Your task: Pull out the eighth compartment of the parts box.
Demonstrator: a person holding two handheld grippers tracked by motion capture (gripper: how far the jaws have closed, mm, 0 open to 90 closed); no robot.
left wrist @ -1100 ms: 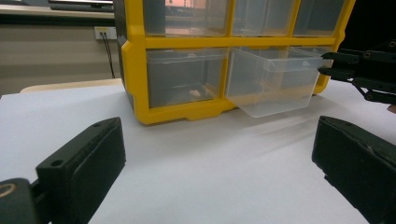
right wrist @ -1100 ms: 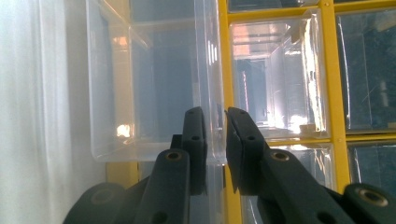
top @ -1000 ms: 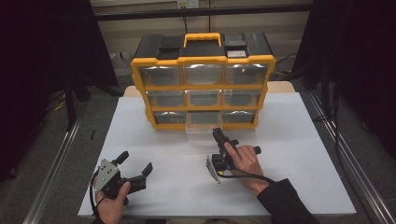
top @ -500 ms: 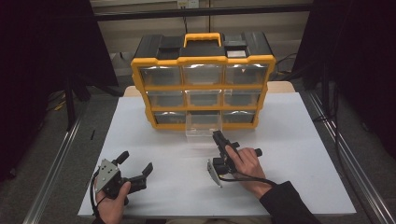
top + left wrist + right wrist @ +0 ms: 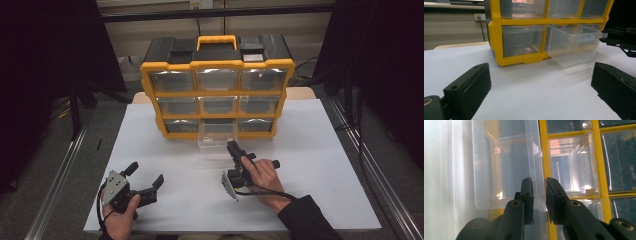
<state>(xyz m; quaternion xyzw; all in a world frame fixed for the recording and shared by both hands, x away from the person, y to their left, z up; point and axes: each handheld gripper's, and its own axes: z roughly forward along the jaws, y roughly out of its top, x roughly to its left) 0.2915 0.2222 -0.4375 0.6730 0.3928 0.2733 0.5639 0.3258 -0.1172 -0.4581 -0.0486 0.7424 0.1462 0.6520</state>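
A yellow-framed plastic organiser cabinet with nine clear drawers and a black top stands at the far edge of the white table, its bottom-middle clear plastic drawer drawn partway out towards the person. The right gripper reaches in from the near right, and the right gripper view shows its two black jaws set on either side of the drawer's front lip, nearly closed on it; whether the pads press the plastic or only flank it cannot be told from these pictures. The left gripper rests near the table's near-left corner, jaws spread wide and grasping nothing (the left gripper view looks across bare white table at the cabinet's lower corner).

Judged from how things lie, the work stands at about its midpoint. The drawer is already out of its slot by a good part of its length and appears empty. A small pale object lies in the neighbouring bottom drawer, which is closed. What is left, most likely, is either drawing the drawer fully clear or sliding it home.
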